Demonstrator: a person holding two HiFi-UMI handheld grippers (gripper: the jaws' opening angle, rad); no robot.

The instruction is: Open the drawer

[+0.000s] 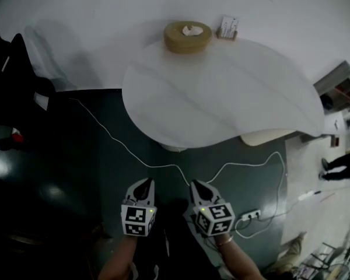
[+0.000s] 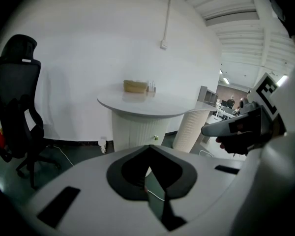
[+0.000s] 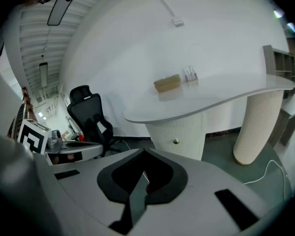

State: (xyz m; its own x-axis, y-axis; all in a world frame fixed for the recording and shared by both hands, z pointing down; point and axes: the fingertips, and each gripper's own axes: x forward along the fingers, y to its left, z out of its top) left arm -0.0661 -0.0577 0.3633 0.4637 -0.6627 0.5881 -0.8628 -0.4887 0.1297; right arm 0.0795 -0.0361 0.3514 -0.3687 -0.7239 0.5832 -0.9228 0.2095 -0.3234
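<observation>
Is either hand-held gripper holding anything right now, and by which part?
Nothing is held. The left hand-held gripper and the right hand-held gripper both have jaws together and empty, well short of the drawer knob.

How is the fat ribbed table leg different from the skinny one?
The wide white ribbed pedestal is much fatter than the slim white ribbed column. The pedestal has a small gold knob on its front; the column shows none. Both are ribbed all round, and both stand on the dark floor under the white tabletop.
</observation>
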